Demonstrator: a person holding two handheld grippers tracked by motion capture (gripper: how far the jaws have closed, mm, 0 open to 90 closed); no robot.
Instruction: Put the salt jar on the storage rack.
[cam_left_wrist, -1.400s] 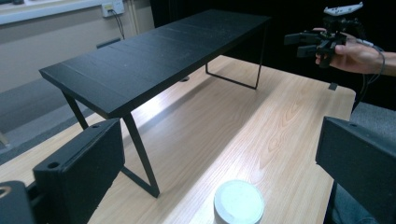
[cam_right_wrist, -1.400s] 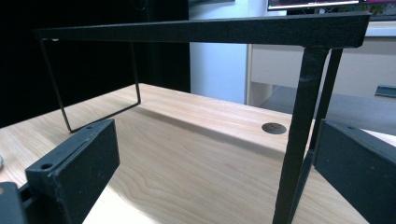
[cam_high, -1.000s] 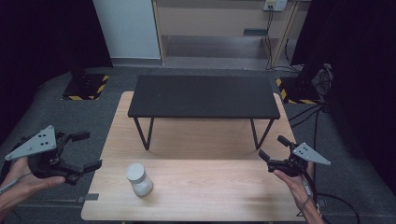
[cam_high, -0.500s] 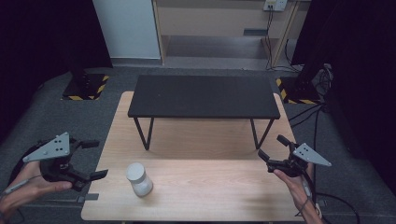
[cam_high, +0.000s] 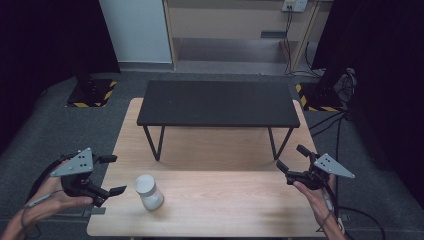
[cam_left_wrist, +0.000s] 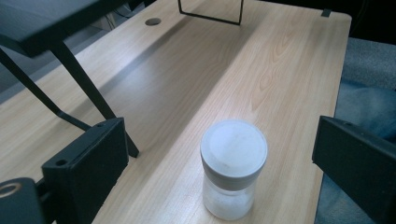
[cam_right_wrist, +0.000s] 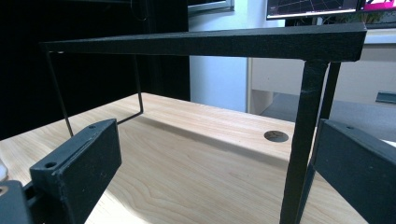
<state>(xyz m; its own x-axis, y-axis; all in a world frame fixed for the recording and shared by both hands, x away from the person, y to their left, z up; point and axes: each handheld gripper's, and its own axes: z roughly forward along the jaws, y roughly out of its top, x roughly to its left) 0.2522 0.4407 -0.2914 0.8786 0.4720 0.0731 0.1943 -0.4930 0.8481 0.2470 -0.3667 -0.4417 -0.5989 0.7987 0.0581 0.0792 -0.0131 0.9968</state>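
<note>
A lidded jar (cam_high: 149, 191) holding white powder is standing near-left; the left gripper (cam_high: 111, 175), jaws wide but just narrowing, is hovering beside it, grasping nothing.

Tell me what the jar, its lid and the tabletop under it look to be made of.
Jar: clear glass or plastic, see-through with white powder inside. Lid: matte whitish-grey, likely plastic. Tabletop: light wood or wood-look laminate, visible grain, smooth satin sheen.

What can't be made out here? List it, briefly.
- Jar contents: left gripper view, the cloudy wall shows only something whitish.
- Any lettering on it: high view, too small.
- Screens: right gripper view, cut off by the top edge.
</note>
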